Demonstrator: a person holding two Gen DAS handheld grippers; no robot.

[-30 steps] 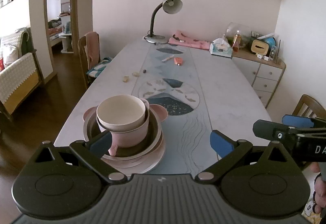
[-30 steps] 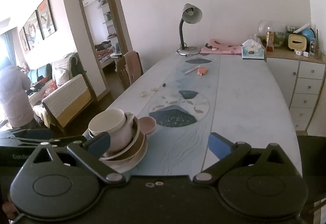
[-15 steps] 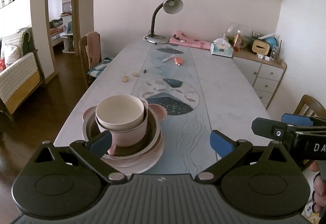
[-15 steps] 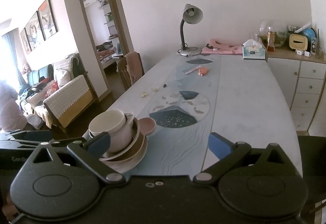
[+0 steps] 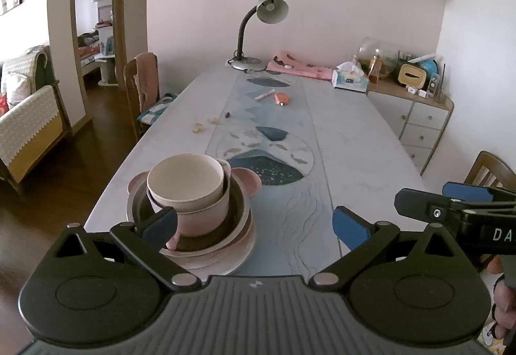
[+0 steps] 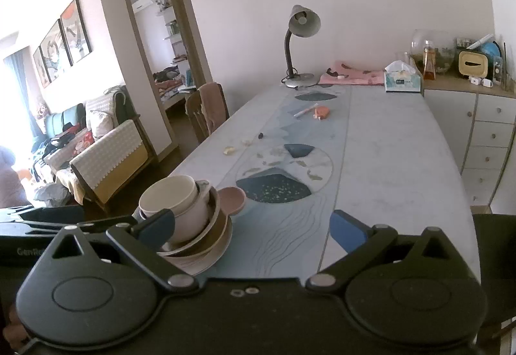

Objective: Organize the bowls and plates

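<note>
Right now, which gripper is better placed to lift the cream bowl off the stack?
Probably left. The left gripper is open with the cream bowl just ahead, near its left finger. From the right gripper, also open, the stack sits further off to the left.

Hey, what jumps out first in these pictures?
A leaning stack of dishes at the table's near left corner, with a cream bowl nested on top. Both grippers, left and right, are open and empty. A gooseneck lamp stands at the far end.
</note>
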